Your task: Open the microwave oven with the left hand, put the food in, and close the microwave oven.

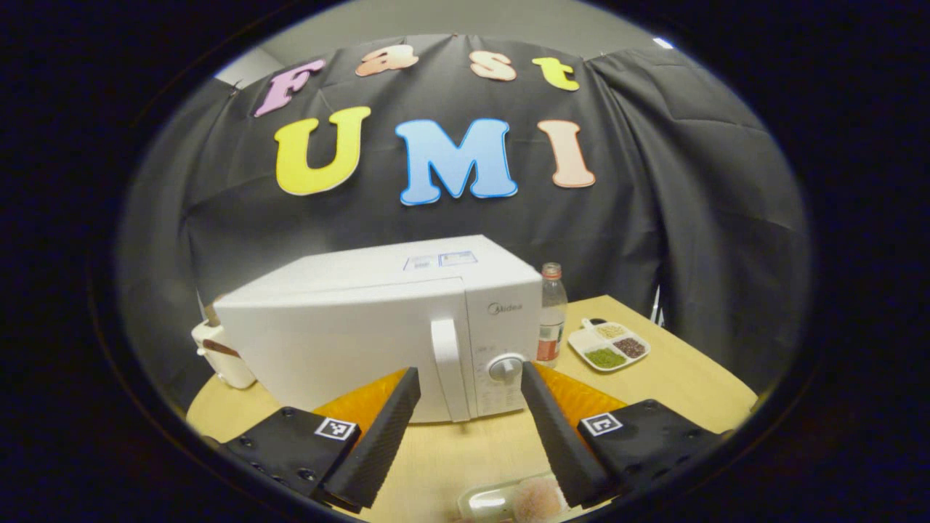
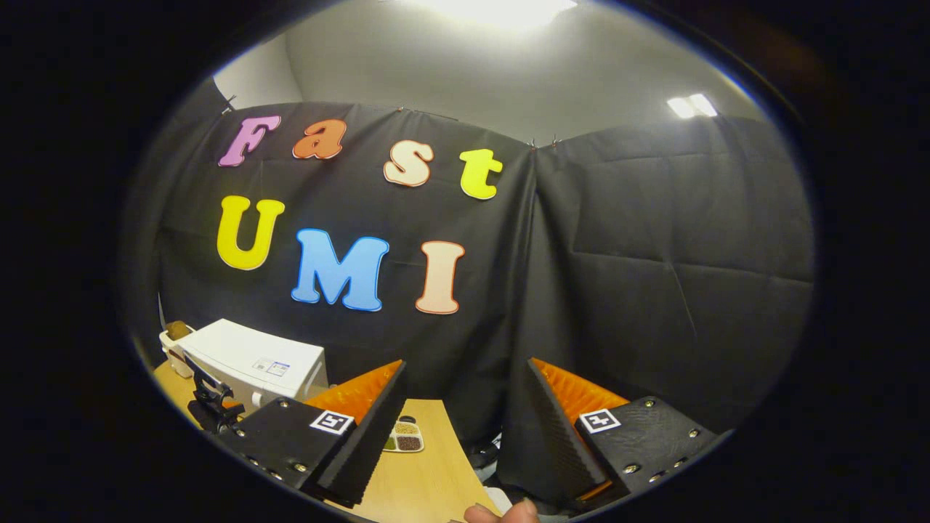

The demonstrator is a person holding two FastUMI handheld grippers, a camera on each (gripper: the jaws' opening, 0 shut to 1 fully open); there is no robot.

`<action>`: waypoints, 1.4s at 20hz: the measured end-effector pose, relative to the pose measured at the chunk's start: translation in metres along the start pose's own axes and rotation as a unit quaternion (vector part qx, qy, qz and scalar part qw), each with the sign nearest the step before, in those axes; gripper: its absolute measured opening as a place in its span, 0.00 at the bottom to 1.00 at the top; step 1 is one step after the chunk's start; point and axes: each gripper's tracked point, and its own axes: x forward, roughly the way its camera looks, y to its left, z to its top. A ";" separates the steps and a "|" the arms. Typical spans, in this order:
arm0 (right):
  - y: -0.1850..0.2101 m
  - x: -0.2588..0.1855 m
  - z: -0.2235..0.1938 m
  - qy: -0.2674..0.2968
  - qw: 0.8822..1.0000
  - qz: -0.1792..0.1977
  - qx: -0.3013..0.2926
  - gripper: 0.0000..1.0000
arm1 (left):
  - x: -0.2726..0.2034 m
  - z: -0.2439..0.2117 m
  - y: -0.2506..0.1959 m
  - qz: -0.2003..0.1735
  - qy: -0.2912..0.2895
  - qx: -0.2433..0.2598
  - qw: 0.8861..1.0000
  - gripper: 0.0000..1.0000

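Two fingers of the left gripper [image 1: 471, 378] are seen spread wide apart at the bottom of the left gripper view, with nothing held between them. Just below them, at the lower edge, a pale container [image 1: 488, 501] with a pinkish, fuzzy item of food [image 1: 536, 498] is cut off, so its contents cannot be made out. Beyond the fingertips, the microwave oven [image 1: 378, 327] is set on the wooden table [image 1: 676, 385], its door shut, with the upright door handle [image 1: 449, 367] framed between the two fingers and a round knob [image 1: 506, 367] beside it. The brand "Midea" is printed above the knob; a sticker on the oven's top is too small to be read. To the oven's right a clear bottle [image 1: 551, 312] with a red cap and label is stood, and farther right a white divided tray [image 1: 609, 344] of green, dark and pale grains is laid. A cream-coloured appliance [image 1: 218, 354] is half hidden behind the oven's left side.

In the right gripper view, the right gripper [image 2: 465, 385] is likewise held open and empty, raised towards the black cloth wall. A fingertip [image 2: 501, 513] is cut off at the bottom edge. Low on the left, the oven's top and the divided tray are partly covered by the near finger.
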 end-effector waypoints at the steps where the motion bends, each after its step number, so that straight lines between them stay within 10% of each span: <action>1: 0.005 0.001 -0.002 0.006 1.000 0.000 -0.009 0.97 | 0.016 -0.012 0.003 -0.001 0.013 -0.003 1.000 0.98; 5: 0.001 0.004 -0.016 0.035 0.999 -0.019 -0.007 0.97 | 0.046 -0.019 0.005 0.002 0.019 -0.016 1.000 0.91; 11: -0.001 0.001 -0.021 0.045 0.999 -0.024 -0.005 0.97 | 0.056 -0.003 0.013 0.027 -0.006 -0.038 0.999 0.37; 15: 0.008 -0.005 -0.020 0.040 0.999 -0.010 0.002 0.92 | 0.056 -0.006 0.011 -0.018 0.008 -0.032 0.999 0.24; 20: 0.014 -0.018 -0.028 0.033 0.999 0.012 0.024 0.91 | 0.049 -0.008 0.010 -0.061 0.033 -0.024 0.997 0.26; 28: -0.017 -0.065 -0.040 0.012 0.997 0.043 0.056 0.91 | -0.078 -0.056 0.044 -0.004 0.046 -0.019 0.999 0.20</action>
